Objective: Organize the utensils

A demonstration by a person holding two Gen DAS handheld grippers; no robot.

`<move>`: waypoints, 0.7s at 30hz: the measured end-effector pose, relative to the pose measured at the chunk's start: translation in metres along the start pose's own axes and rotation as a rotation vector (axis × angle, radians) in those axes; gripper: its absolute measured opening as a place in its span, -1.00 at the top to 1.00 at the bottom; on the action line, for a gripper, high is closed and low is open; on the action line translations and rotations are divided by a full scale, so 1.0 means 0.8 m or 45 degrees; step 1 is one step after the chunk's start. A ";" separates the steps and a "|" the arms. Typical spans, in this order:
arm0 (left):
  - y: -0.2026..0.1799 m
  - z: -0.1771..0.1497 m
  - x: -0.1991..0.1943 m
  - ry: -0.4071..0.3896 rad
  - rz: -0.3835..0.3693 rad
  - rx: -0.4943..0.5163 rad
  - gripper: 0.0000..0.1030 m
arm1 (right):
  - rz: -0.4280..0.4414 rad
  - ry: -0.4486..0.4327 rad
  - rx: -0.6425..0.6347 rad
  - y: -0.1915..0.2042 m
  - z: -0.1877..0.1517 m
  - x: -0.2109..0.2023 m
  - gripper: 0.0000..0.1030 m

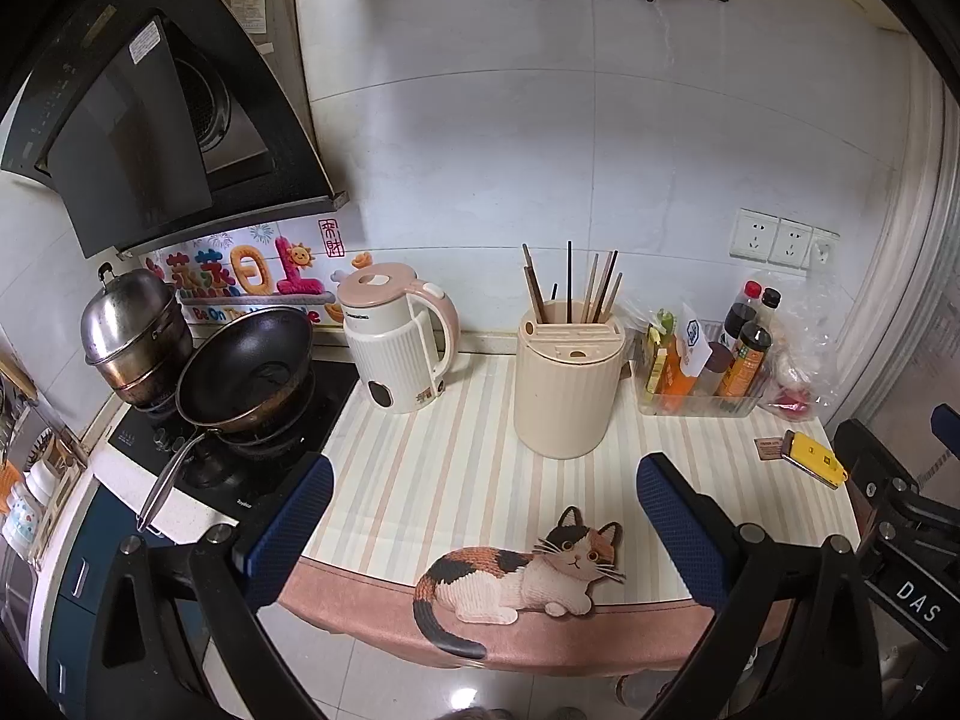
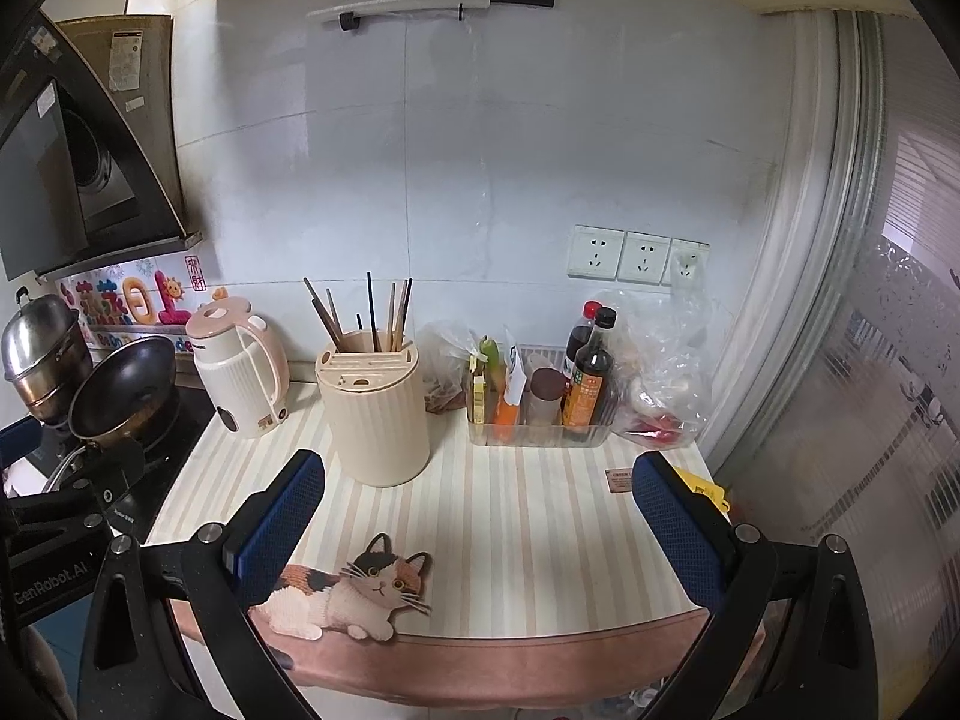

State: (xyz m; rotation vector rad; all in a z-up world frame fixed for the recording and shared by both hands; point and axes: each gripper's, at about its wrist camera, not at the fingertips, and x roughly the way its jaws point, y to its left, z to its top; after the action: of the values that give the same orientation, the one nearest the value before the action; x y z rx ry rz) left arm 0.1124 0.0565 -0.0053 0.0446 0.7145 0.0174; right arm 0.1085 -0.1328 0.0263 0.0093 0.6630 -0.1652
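A cream ribbed utensil holder (image 1: pixel 564 390) stands on the striped counter mat (image 1: pixel 456 480), with several chopsticks (image 1: pixel 570 288) upright in its back slot. It also shows in the right wrist view (image 2: pixel 378 414), with its chopsticks (image 2: pixel 372 312). My left gripper (image 1: pixel 483 534) is open and empty, held above the mat's front edge, short of the holder. My right gripper (image 2: pixel 480 534) is open and empty, also over the front of the mat, right of the holder.
A cream kettle (image 1: pixel 399 342) stands left of the holder. A wok (image 1: pixel 246 366) and a steel pot (image 1: pixel 129 324) sit on the stove. A clear tray of sauce bottles (image 1: pixel 708 372), a plastic bag (image 2: pixel 660 372) and a yellow tool (image 1: pixel 816 456) are at right.
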 end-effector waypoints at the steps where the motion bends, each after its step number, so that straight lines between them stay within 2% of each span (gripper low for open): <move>1: 0.000 0.000 -0.001 0.000 -0.001 0.003 -1.00 | -0.002 0.000 -0.002 0.000 0.000 0.000 -1.00; 21: 0.003 -0.002 0.003 0.006 -0.004 0.003 -1.00 | -0.001 0.004 -0.006 0.000 -0.002 0.007 -1.00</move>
State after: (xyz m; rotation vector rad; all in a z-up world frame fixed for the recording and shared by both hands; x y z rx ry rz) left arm 0.1129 0.0590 -0.0082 0.0454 0.7190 0.0138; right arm 0.1117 -0.1335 0.0218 0.0050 0.6668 -0.1642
